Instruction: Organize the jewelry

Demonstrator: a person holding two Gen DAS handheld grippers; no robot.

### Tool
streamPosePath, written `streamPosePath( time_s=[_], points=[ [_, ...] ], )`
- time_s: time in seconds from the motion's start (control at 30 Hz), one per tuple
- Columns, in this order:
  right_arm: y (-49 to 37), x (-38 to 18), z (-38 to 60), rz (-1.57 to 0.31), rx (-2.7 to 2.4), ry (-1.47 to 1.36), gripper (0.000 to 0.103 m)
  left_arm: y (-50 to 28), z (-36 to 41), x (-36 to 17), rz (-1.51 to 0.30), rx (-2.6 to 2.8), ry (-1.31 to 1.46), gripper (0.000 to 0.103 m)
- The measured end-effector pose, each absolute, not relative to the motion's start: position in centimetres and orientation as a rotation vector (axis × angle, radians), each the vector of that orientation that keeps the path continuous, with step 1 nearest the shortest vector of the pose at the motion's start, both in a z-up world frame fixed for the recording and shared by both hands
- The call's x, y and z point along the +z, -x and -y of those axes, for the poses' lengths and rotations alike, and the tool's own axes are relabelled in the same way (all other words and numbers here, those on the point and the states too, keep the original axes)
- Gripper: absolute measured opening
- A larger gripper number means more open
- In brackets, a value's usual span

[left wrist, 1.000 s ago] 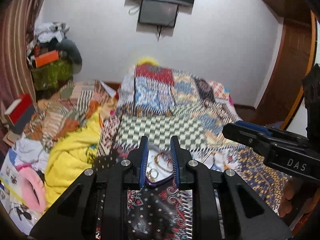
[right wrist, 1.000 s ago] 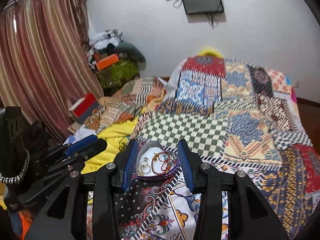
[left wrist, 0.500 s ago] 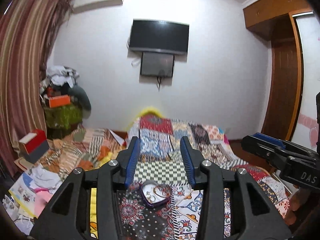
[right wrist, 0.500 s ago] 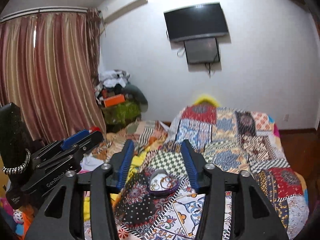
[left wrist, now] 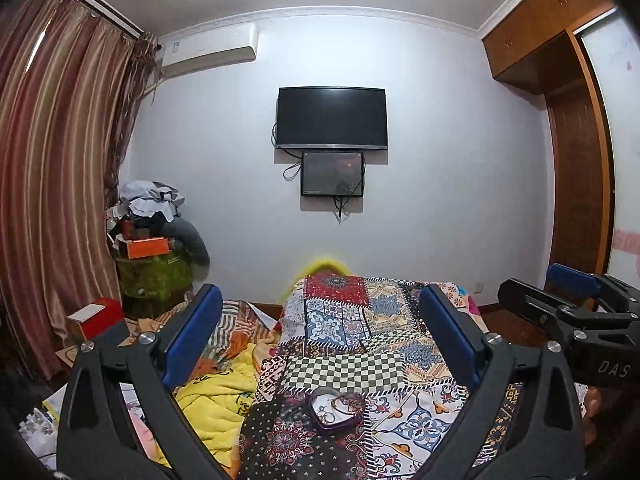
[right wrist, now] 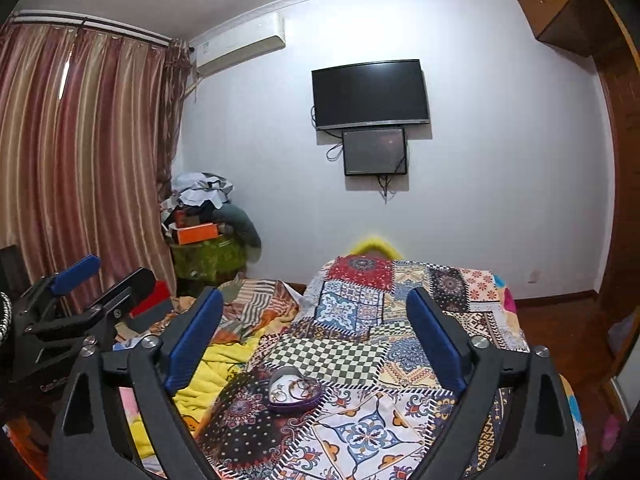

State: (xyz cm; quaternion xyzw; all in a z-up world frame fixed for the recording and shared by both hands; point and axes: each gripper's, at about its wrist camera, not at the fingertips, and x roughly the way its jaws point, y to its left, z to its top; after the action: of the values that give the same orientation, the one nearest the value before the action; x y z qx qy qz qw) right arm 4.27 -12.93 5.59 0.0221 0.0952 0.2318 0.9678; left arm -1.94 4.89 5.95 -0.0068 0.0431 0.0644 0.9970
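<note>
A purple heart-shaped jewelry box lies open on the patchwork bedspread, with rings and bracelets inside on a white lining. It also shows in the right wrist view. My left gripper is open wide and empty, held back above the box. My right gripper is open wide and empty too, also raised away from the box. Each gripper shows at the edge of the other's view: the right one and the left one.
A yellow blanket is bunched left of the box. A red box, a heap of clothes and boxes and striped curtains stand at the left. A TV hangs on the far wall; a wooden wardrobe is at right.
Both grippers have pulled up and back from the jewelry box and opened wider. The box now looks smaller and farther, and the room's wall and ceiling have come into view.
</note>
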Motion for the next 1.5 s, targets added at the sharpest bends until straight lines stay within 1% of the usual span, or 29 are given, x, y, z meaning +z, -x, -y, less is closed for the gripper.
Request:
streamPosePath(
  time_s=[0.1,0.33,1.5],
  points=[
    [-4.4,5.5,13.1,-0.196,0.459,-0.050,0.098,1.8,-5.0,5.7,-0.094,0.131,0.020,0.100],
    [-4.1,5.3,13.5,-0.210,0.468,-0.053,0.098,1.6,-5.1,5.2,-0.108,0.142,0.030,0.102],
    [-4.8,4.8,13.5,-0.260,0.479,-0.057,0.098,0.5,-4.8,4.2,-0.155,0.148,0.040,0.102]
  ],
)
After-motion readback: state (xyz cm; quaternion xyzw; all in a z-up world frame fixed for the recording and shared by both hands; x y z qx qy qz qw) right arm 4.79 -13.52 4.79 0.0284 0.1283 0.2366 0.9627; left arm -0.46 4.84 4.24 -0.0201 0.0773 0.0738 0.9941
